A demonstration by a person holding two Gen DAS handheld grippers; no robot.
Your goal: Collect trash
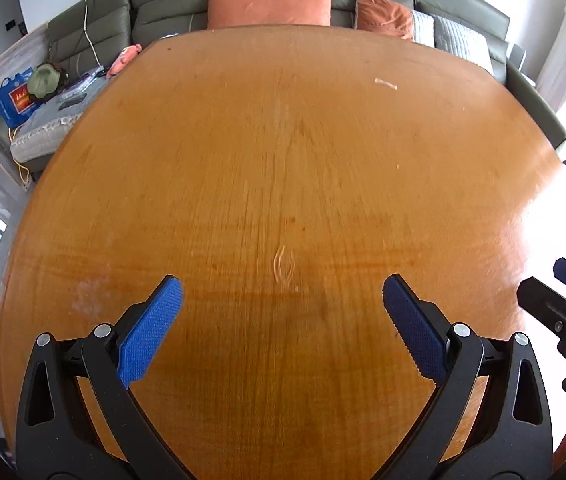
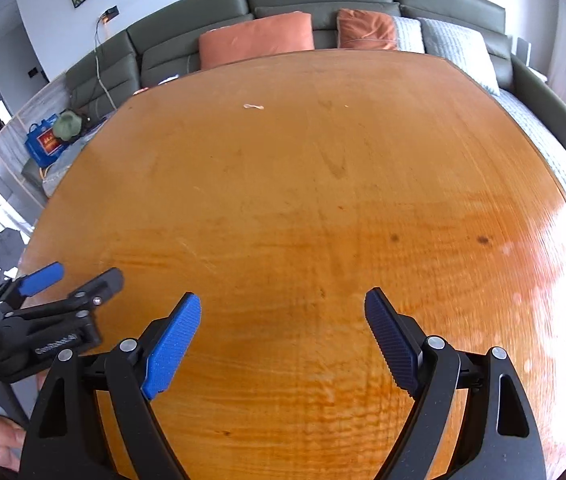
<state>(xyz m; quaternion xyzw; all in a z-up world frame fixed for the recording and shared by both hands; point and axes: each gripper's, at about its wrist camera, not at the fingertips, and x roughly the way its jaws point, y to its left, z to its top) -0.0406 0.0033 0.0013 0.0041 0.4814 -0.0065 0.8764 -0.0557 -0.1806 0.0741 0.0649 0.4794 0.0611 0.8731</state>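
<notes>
Looking down both wrist cameras, I see my left gripper [image 1: 282, 296] and right gripper [image 2: 283, 312] hanging over a wooden table [image 1: 283, 184], each with its blue pads [image 1: 151, 332] spread wide and nothing between them. The only trash I can pick out is a small pale scrap [image 1: 386, 84], thin and twisted, lying on the far part of the table; from the left gripper it sits well ahead and off to the right, and in the right wrist view the same scrap [image 2: 253, 107] lies well ahead and a little to the left, so it is apart from both claws and untouched. I can make out no bin or bag on the table in either view. The right gripper shows at the right edge of the left camera, and the left one at the left edge of the right camera, with part of a hand [image 2: 1, 440] below it. Behind the table runs a grey-green sofa [image 1: 163, 8] carrying two orange cushions [image 1: 269, 7] and pale grey ones [image 1: 459, 38]. On the sofa's left end sit a blue bag [image 1: 15, 98], a green hat [image 1: 44, 80] and some clutter I cannot identify. Bare wood lies between the claws and the scrap.
</notes>
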